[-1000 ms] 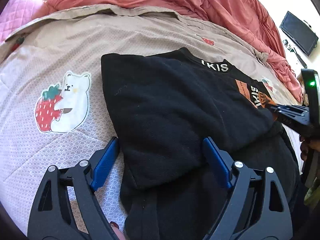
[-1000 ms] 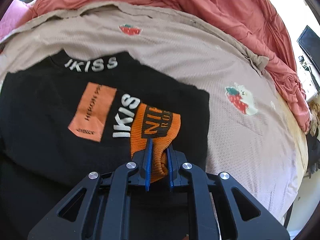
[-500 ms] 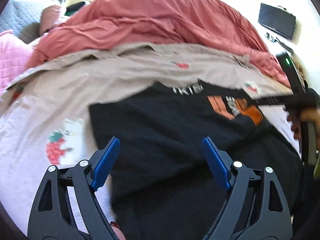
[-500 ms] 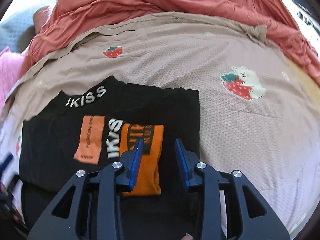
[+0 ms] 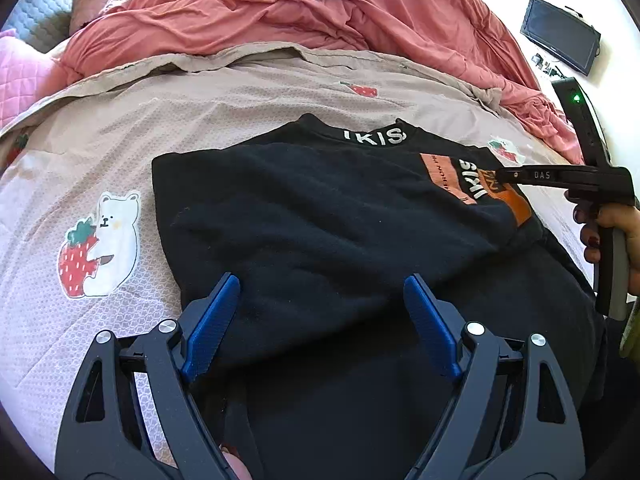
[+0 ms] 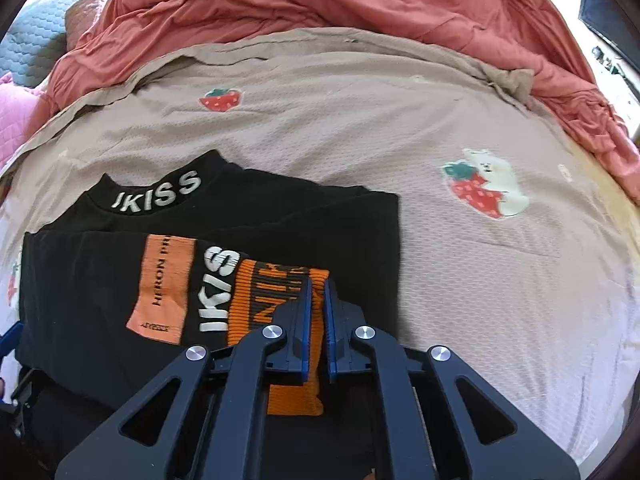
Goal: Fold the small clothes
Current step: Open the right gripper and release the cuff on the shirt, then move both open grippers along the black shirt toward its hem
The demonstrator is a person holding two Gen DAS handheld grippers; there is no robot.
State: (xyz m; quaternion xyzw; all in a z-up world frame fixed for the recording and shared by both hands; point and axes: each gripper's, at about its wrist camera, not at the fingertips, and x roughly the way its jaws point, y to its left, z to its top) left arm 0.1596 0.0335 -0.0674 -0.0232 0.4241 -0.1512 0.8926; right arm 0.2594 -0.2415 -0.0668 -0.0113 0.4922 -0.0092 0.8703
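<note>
A black sweater (image 5: 328, 232) with white "IKISS" lettering and an orange patch lies partly folded on the bed, sleeves folded in; it also shows in the right wrist view (image 6: 100, 280). My left gripper (image 5: 320, 320) is open and empty, hovering over the sweater's lower left part. My right gripper (image 6: 317, 320) is nearly shut, its blue pads close together over the orange ribbed cuff (image 6: 276, 300); whether they pinch the cuff I cannot tell. The right gripper also shows in the left wrist view (image 5: 504, 176), at the sweater's right side.
The sweater lies on a beige bedsheet (image 6: 400, 152) printed with strawberries and bears. A rumpled red duvet (image 5: 304, 12) is piled at the far side. A pink quilt (image 5: 24, 80) lies far left. A dark monitor (image 5: 560, 40) stands far right.
The right gripper opened half a second ago, then closed again down over the orange cuff. The left gripper lifted and came back over the sweater, staying open.
</note>
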